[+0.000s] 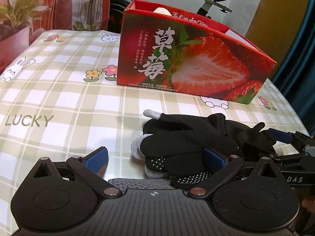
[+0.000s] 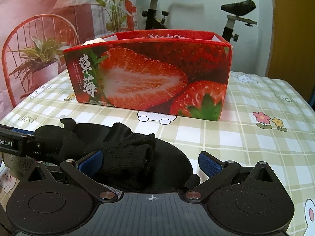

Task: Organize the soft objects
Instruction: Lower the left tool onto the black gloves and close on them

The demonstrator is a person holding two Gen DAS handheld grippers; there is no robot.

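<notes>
The left gripper (image 1: 155, 160) has its two blue-padded fingers (image 1: 96, 160) spread wide, the right pad pressed against a heap of black gloves (image 1: 185, 145) with grey fingertips and dotted palms; how many gloves are there I cannot tell. The right gripper (image 2: 151, 162) is spread open too, straddling the same heap (image 2: 130, 157) from the other side. The heap lies on the checked counter (image 1: 65, 102). Beyond it stands one open red strawberry box (image 1: 189, 66), one white object (image 1: 161, 10) peeking above its rim. One exercise bike (image 2: 232, 17) stands farthest back.
</notes>
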